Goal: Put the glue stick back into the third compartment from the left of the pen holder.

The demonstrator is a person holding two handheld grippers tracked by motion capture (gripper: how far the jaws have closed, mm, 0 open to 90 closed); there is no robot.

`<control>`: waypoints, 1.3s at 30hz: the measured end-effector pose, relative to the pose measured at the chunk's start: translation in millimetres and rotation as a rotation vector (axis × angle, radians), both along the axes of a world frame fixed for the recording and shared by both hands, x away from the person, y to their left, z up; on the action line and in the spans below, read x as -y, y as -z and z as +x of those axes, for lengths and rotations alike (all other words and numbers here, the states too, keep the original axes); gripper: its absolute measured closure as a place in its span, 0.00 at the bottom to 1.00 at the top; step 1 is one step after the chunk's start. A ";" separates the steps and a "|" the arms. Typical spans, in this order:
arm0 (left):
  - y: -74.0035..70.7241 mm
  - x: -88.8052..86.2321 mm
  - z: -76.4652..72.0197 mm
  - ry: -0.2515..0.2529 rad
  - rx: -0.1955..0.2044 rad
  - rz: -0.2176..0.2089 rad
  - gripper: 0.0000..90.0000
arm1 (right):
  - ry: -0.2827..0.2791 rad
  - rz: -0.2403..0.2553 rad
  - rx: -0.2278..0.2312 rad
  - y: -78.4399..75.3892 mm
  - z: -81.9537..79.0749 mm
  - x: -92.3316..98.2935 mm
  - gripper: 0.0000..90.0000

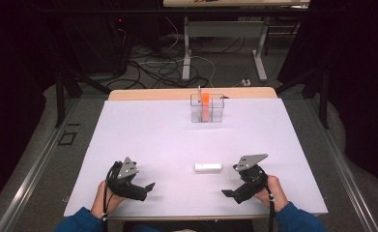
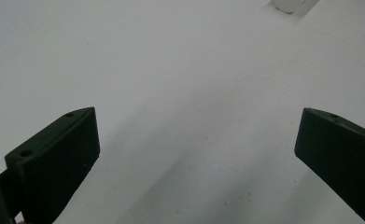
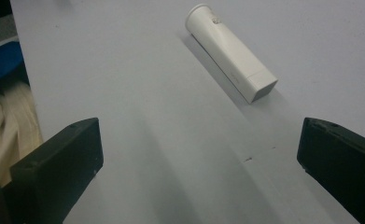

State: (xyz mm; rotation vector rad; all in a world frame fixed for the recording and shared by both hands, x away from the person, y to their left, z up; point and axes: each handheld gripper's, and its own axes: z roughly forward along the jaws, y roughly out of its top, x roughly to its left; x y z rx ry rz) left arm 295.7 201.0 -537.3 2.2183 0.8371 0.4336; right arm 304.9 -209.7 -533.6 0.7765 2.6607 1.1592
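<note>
Your right gripper point(image 1: 236, 188) rests at the lower right of the high view with its jaws spread wide and nothing between them. Your left gripper point(image 1: 143, 189) at the lower left is also wide open and empty. The white tube point(image 1: 208, 167) lies flat on the white table point(image 1: 143, 135), a little below the middle of the frame, nearer to the right gripper but apart from it.

I think the main risk is rolling. In the right gripper view the tube point(image 3: 230, 52) has one round end and one squarer end, and it lies at a slant to your jaws. If one jaw touches it first, it can turn or slide away, so you should square the jaws across it before closing.

The clear box point(image 1: 207, 108) stands at the upper middle of the high view, close to the far table edge. It seems divided into compartments, and an orange piece point(image 1: 205, 106) stands upright in the middle one. The side compartments look empty, but I cannot tell surely.
</note>
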 end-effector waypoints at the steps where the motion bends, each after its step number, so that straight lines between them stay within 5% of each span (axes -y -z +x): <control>1: 0.2 0.0 0.6 0.003 0.006 -0.003 0.00 | -0.001 -0.005 0.004 -0.7 1.1 -0.9 0.00; 14: 1.1 -0.1 2.7 -0.010 0.019 -0.016 0.00 | -0.035 -0.064 -0.034 -5.1 17.4 -14.8 0.00; 33: 0.1 -0.6 3.0 0.015 -0.008 0.005 0.00 | -0.159 -0.128 -0.023 -11.5 41.3 -46.9 0.00; 39: 2.1 0.5 3.6 0.009 0.010 -0.002 0.00 | -0.178 -0.165 -0.008 -14.9 46.8 -57.1 0.00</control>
